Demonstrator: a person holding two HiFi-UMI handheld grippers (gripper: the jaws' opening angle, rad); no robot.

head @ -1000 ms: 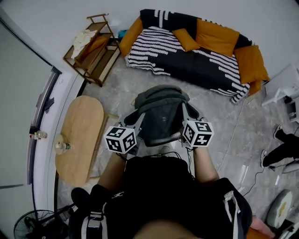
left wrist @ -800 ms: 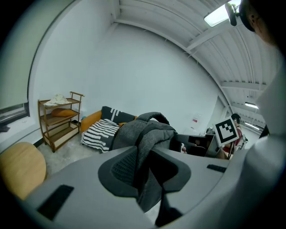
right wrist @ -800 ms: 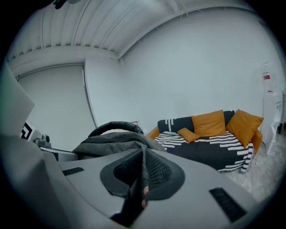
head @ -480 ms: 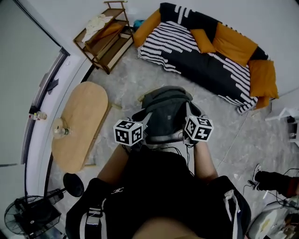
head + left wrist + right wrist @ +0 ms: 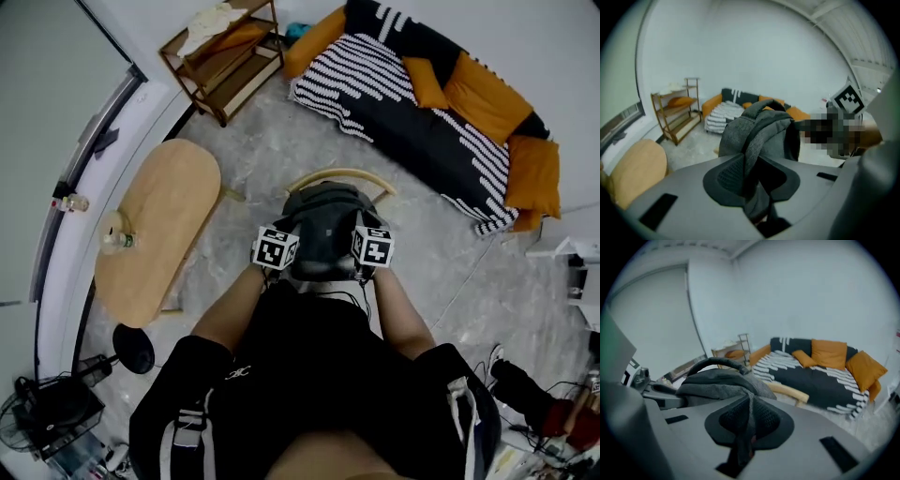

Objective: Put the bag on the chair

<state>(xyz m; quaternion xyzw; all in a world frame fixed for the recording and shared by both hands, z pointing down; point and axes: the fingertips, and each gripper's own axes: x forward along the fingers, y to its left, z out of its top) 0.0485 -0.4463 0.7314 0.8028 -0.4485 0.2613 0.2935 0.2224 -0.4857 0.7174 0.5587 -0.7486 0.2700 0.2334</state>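
A grey backpack [image 5: 323, 228] hangs between my two grippers, in front of the person's body. My left gripper [image 5: 279, 249] is shut on a grey shoulder strap [image 5: 757, 154]. That strap runs up from between the jaws to the backpack [image 5: 764, 124]. My right gripper [image 5: 369, 247] is shut on another fold of strap [image 5: 746, 420], beside the backpack [image 5: 717, 380] and its black top handle [image 5: 715, 363]. The chair's curved wooden backrest [image 5: 342, 175] arcs just beyond the bag and also shows in the right gripper view as a chair rail [image 5: 790, 392]. The bag hides the seat.
An oval wooden table [image 5: 159, 225] with a bottle [image 5: 114, 240] stands at the left. A wooden shelf [image 5: 225, 47] is at the back, next to a striped sofa with orange cushions [image 5: 441, 112]. A fan [image 5: 47, 412] stands at the lower left, and cables lie on the floor at the lower right.
The person has stepped forward with the bag still held in both grippers. The grippers now stand closer together, and the chair's wooden backrest has come into view just beyond the bag.
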